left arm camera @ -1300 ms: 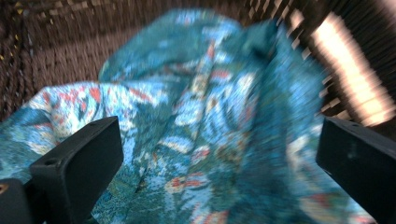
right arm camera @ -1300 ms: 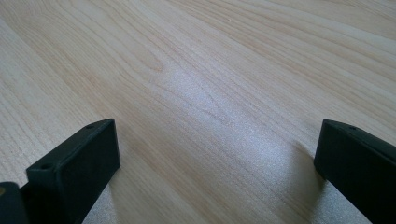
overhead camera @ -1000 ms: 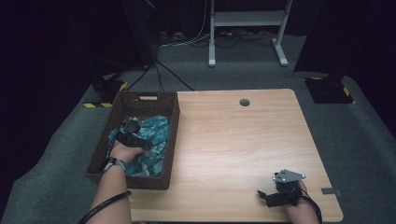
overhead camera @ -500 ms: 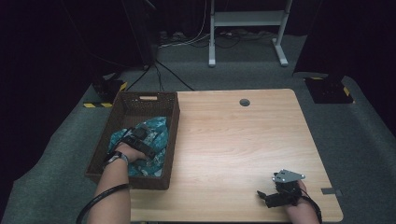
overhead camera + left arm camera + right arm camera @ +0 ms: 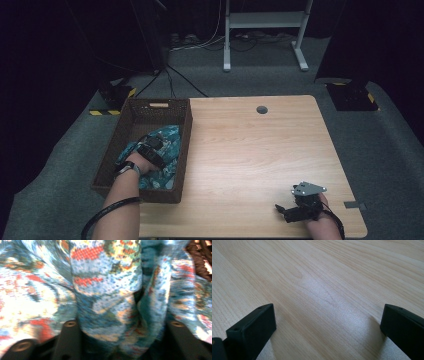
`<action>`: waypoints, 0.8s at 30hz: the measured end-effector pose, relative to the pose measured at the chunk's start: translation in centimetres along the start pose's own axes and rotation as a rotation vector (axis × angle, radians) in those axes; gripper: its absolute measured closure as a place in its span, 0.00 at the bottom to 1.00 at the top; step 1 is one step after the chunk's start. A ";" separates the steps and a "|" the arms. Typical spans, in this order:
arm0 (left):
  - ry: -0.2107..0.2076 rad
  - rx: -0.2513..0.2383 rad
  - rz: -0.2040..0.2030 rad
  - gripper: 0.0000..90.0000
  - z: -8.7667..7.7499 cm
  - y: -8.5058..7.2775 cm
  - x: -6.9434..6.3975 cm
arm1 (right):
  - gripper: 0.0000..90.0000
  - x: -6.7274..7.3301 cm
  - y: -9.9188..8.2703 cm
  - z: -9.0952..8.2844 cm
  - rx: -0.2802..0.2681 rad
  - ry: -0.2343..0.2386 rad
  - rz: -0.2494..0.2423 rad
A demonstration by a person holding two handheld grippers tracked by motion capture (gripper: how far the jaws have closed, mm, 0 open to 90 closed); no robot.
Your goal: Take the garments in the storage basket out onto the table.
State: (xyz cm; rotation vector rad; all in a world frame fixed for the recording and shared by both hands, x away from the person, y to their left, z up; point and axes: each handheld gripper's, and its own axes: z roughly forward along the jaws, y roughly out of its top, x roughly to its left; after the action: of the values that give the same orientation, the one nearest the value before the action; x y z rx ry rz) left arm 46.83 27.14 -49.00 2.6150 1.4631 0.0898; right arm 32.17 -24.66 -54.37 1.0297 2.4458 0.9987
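Note:
A teal cloth with red and white patterning (image 5: 170,136) lies crumpled in a dark woven basket (image 5: 186,125) at the table's left side. My left gripper (image 5: 153,151) reaches down into the basket and onto the cloth. In the left gripper view its jaws have just been closing, and a bunched fold of the cloth (image 5: 105,277) is squeezed between them, so the left gripper (image 5: 123,323) is shut on the cloth. My right gripper (image 5: 283,210) rests near the table's front right corner. In the right gripper view it (image 5: 328,315) stands open over bare wood.
The light wooden table (image 5: 250,150) has a small round cable hole (image 5: 261,109) near its far edge. The basket's wicker wall (image 5: 202,257) is close beside the left gripper. Grey carpet, cables and a white frame's legs (image 5: 227,60) lie beyond the table.
My left gripper has moved a little to the right and nearer, sinking into the cloth. The right gripper has stayed where it was.

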 end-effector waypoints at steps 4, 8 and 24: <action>-0.009 0.006 0.012 0.77 0.0 0.3 -0.4 | 0.00 0.0 0.0 0.0 -0.001 0.000 0.000; -0.007 -0.011 0.023 0.84 -0.1 0.2 -0.8 | 0.00 0.0 0.0 0.0 -0.001 0.001 0.000; 0.136 -0.229 0.034 0.86 -3.5 0.0 -1.8 | 0.00 0.0 0.0 0.0 -0.002 0.000 0.000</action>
State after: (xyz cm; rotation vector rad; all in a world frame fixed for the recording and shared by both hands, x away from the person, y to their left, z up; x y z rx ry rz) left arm 45.49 25.91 -45.51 2.4901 1.3572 0.4201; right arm 32.14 -24.62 -54.38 1.0294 2.4439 1.0007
